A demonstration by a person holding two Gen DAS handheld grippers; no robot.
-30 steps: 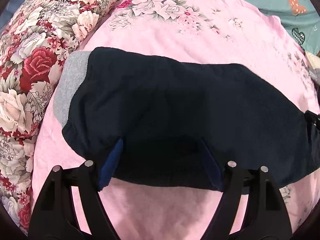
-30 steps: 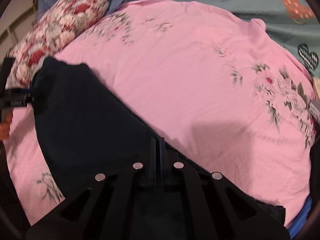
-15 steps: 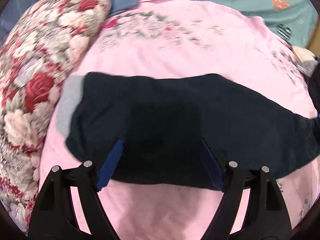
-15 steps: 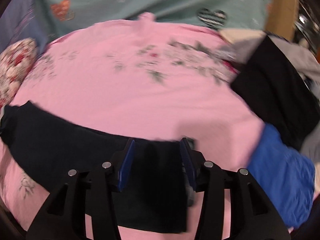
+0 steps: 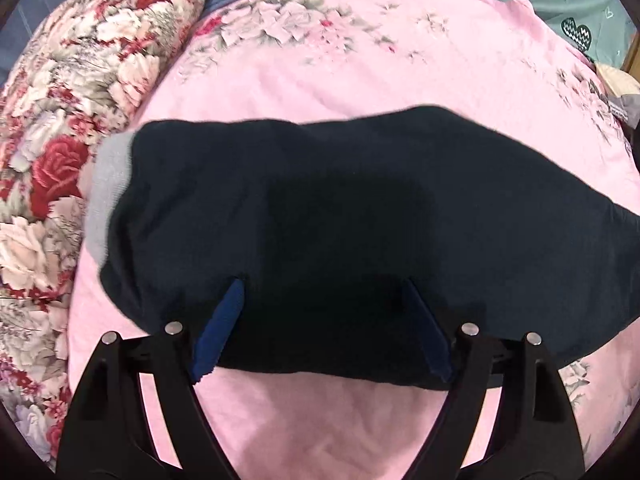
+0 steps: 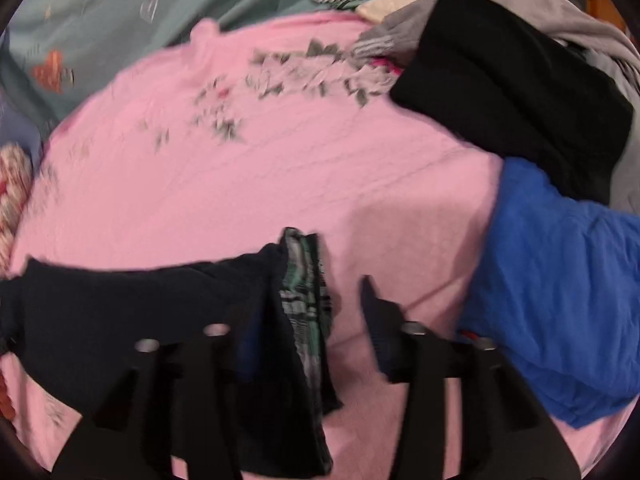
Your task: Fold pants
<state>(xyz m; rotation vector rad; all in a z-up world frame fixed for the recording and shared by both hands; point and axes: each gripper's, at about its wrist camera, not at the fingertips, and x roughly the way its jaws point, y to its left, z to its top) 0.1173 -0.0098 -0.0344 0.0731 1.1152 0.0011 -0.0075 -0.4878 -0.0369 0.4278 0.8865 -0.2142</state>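
- No words, brand names, labels or numbers can be read in either view.
- The teal cloth [image 6: 120, 12] carries only printed heart shapes, no lettering.
- The pink sheet [image 5: 360, 60] and the pillow [image 5: 80, 100] show flower prints alone.

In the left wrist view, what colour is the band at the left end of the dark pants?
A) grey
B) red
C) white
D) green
A: a grey band edges the left end of the dark pants, next to the rose-print pillow.
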